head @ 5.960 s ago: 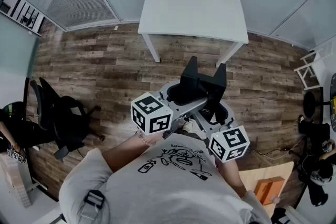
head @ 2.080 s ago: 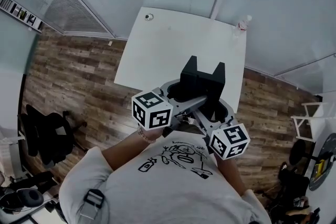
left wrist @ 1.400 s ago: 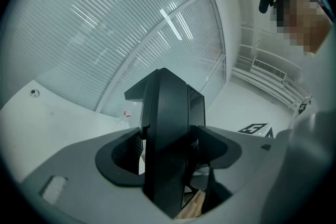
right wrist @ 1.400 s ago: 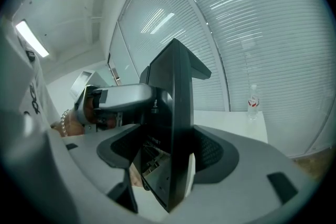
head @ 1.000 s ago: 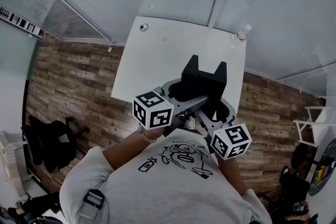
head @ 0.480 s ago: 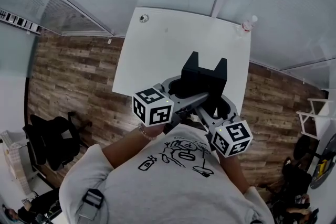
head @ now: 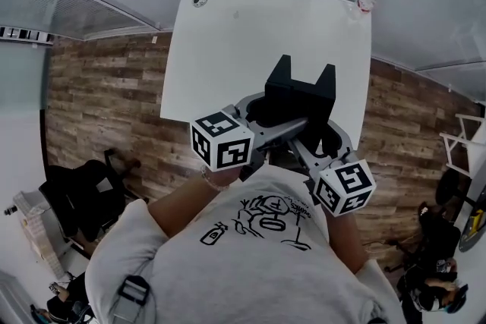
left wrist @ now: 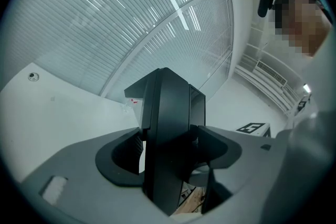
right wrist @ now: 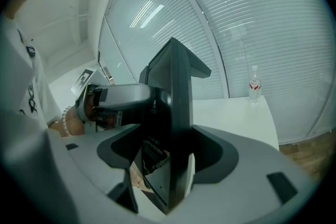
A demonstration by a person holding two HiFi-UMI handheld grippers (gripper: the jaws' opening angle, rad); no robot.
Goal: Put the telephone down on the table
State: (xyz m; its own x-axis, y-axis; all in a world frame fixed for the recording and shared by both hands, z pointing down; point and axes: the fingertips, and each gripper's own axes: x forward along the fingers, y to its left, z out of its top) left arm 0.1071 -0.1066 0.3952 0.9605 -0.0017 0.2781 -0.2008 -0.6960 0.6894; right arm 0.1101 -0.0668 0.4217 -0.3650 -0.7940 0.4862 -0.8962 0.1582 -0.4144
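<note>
step: judged, lower both sides together and level, so the phone (head: 300, 91) meets the tabletop (head: 228, 42) flat and well in from its near edge; let go only once it rests there.
left tool (left wrist: 168, 165): clenched on the phone's left side, jaws wide around the body.
phone: black and upright, carried in the air between the two tools; in the head view it shows over the tabletop's near edge and is not yet set down.
right tool (right wrist: 173, 165): clenched on the phone's right side, facing the left tool across it.
tabletop: white, bare beyond the phone.
bottle (head: 367, 2): at the far right corner, well apart from the phone.
</note>
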